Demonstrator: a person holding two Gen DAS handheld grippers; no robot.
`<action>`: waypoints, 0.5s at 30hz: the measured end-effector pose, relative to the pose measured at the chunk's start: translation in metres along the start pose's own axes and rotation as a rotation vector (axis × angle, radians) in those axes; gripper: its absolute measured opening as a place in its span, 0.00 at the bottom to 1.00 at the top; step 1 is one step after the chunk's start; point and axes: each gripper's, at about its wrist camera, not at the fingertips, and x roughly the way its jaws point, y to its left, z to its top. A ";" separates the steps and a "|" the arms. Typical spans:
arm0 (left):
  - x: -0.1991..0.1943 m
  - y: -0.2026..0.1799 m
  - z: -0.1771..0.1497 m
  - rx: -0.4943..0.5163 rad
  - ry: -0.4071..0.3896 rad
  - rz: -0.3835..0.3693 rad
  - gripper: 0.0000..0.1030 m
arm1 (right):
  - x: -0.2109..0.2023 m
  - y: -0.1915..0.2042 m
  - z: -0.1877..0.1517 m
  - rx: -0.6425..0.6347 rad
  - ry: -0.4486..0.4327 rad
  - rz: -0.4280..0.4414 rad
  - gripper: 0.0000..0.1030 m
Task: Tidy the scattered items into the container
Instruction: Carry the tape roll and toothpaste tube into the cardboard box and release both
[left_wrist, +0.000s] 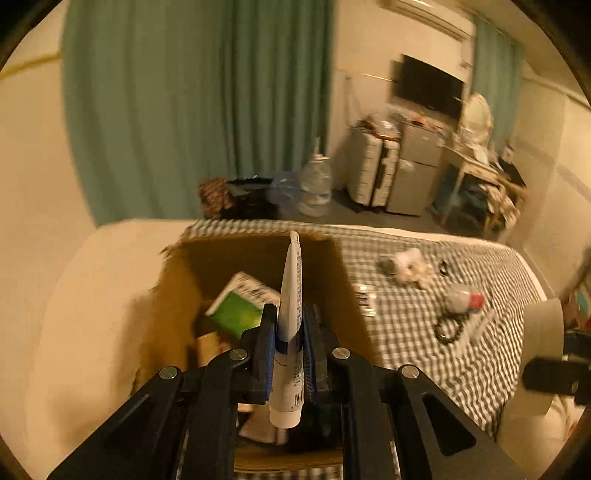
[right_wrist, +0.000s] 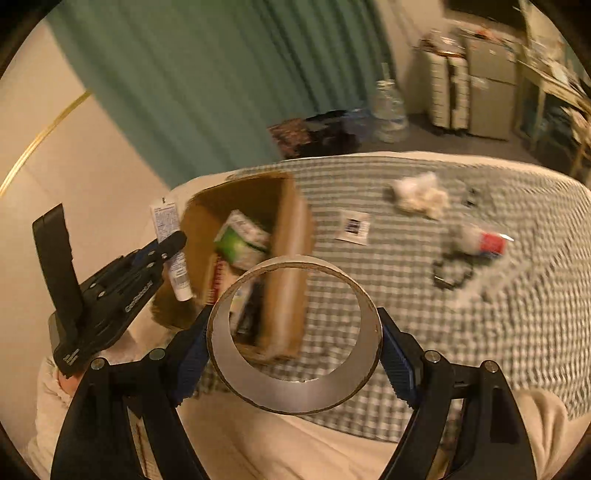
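Note:
My left gripper (left_wrist: 290, 325) is shut on a white tube (left_wrist: 290, 325) and holds it above the open cardboard box (left_wrist: 177, 280) on the checked bed cover. The box holds a green-and-white carton (left_wrist: 240, 306) and other items. In the right wrist view the left gripper (right_wrist: 173, 243) holds the tube (right_wrist: 170, 236) beside the box's (right_wrist: 288, 258) left wall. My right gripper (right_wrist: 293, 347) is shut on a roll of tape (right_wrist: 295, 391), held near the box's front; the roll also shows in the left wrist view (left_wrist: 539, 354).
On the checked cover (right_wrist: 480, 332) lie a barcode packet (right_wrist: 353, 226), crumpled white tissue (right_wrist: 421, 197), a red-capped bottle (right_wrist: 480, 240), a black ring-shaped item (right_wrist: 452, 275) and a small dark clip (right_wrist: 471, 197). Beyond the bed are a green curtain, a water jug, a suitcase and a cabinet.

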 end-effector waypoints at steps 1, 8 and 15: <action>0.002 0.008 -0.003 -0.003 -0.006 0.014 0.13 | 0.011 0.013 0.004 -0.009 0.020 0.019 0.79; 0.041 0.041 -0.025 -0.041 0.067 -0.010 0.13 | 0.080 0.061 0.023 0.036 0.119 0.059 0.79; 0.057 0.058 -0.039 -0.019 0.106 -0.006 0.23 | 0.115 0.064 0.031 0.113 0.173 0.098 0.80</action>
